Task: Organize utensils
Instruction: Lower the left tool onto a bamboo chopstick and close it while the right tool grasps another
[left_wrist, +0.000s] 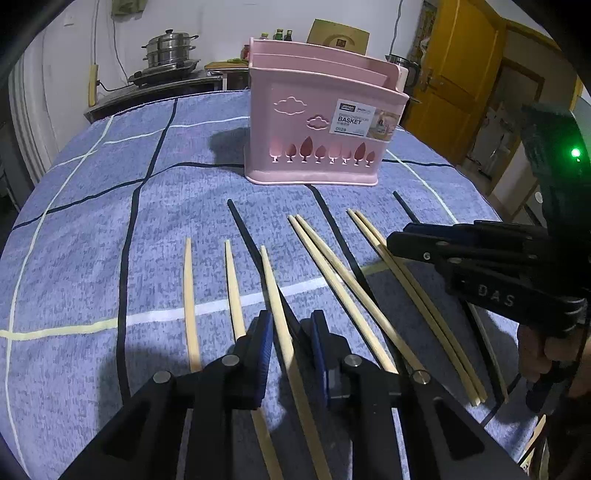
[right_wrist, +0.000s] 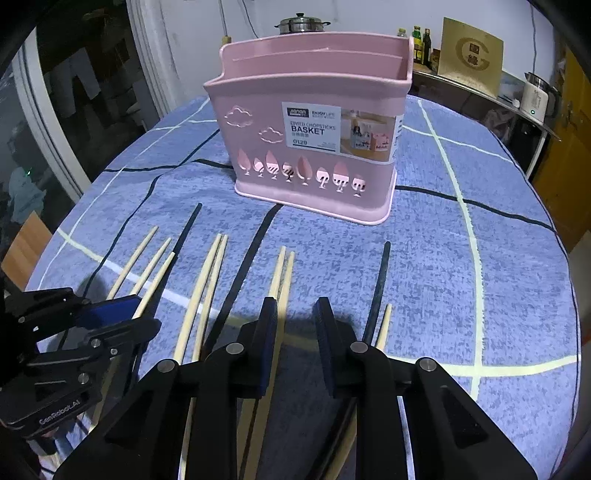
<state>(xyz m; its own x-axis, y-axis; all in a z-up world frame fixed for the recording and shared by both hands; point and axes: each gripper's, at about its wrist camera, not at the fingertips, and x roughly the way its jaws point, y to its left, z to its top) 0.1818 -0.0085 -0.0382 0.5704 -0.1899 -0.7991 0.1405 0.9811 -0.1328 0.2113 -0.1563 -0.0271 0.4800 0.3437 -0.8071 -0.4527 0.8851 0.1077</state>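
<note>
Bamboo-coloured chopsticks (left_wrist: 332, 266): we see them lying loose in a rough row on the cloth, tips toward the basket; three lie singly on the left and two pairs lie further right.
Black chopsticks (left_wrist: 243, 229): one lies slanted among the left-hand singles, and another (right_wrist: 380, 280) lies near the right end of the row, beside a short-looking pale one (right_wrist: 384, 321).
Left gripper (left_wrist: 291, 321): we have it low over the cloth, its blue pads close together with the third pale single (left_wrist: 273, 288) running between them. The black one passes there too, in shadow, so we cannot tell whether the pads press on anything.
Right gripper (right_wrist: 295, 310): its jaws stand narrowly apart over the right-hand pale pair (right_wrist: 280, 280). One stick lies against the inner face of the left pad, with bare cloth between it and the other pad, so nothing is clamped.
Pink basket (left_wrist: 317, 122): it stands upright behind the row and well apart from it, with cloud and tree cut-outs, a "BASKET" label and inner dividers.
Cloth (left_wrist: 92, 221): blue, with dark and pale stripes, covering the table.
Hand (left_wrist: 535, 354): it holds the right gripper's handle at the right edge.
Background: a steel steamer pot (left_wrist: 170, 50) sits on a counter, and a yellow door (left_wrist: 454, 74) is at the right.
</note>
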